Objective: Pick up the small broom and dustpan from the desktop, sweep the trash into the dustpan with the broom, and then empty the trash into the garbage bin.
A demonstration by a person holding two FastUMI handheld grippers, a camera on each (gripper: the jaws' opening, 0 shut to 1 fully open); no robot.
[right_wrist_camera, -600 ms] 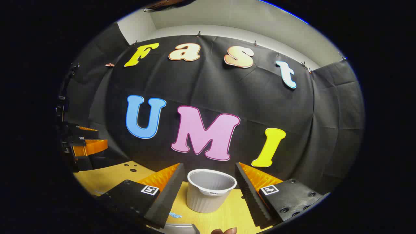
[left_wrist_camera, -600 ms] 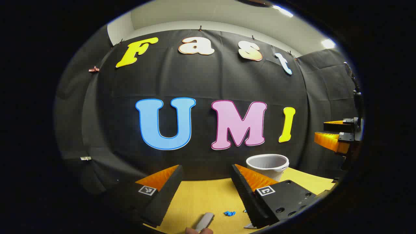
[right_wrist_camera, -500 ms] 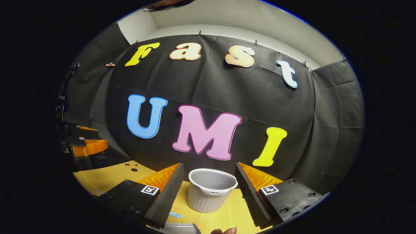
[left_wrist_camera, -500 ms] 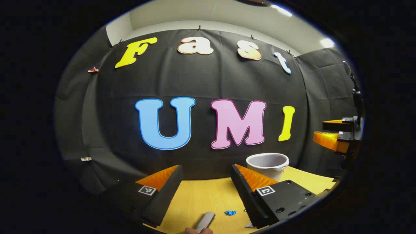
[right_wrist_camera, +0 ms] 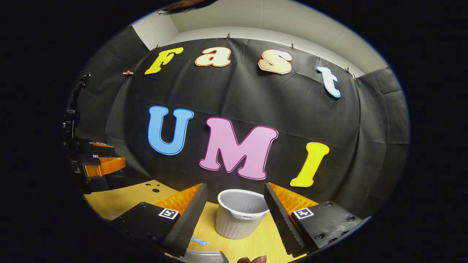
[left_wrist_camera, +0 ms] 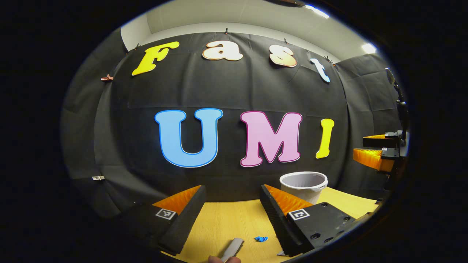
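Note:
My left gripper [left_wrist_camera: 231, 199] hovers open over the yellow desktop [left_wrist_camera: 226, 223], nothing between its fingers. Below it lie a grey handle [left_wrist_camera: 231, 248] and a crumpled blue scrap of trash [left_wrist_camera: 261, 239]. A white ribbed garbage bin [left_wrist_camera: 304, 185] stands behind its right finger. My right gripper [right_wrist_camera: 236, 195] is also open and empty, with the bin [right_wrist_camera: 241, 215] standing farther off between its fingers. A blue scrap [right_wrist_camera: 199, 241] and a pale grey plastic edge [right_wrist_camera: 204, 256] lie under its left finger. Whether these grey pieces are broom or dustpan I cannot tell.
A fingertip [left_wrist_camera: 223, 259] shows at the bottom edge of the left gripper view, another fingertip [right_wrist_camera: 252, 259] in the right gripper view. The other gripper [left_wrist_camera: 376, 153] hangs at the far right; in the right gripper view, the other gripper [right_wrist_camera: 98, 164] is at the far left. Small holes [right_wrist_camera: 151, 188] mark the desktop.
Both views have drifted slightly, so the bin sits a little further right in each. Both grippers stay open and empty.

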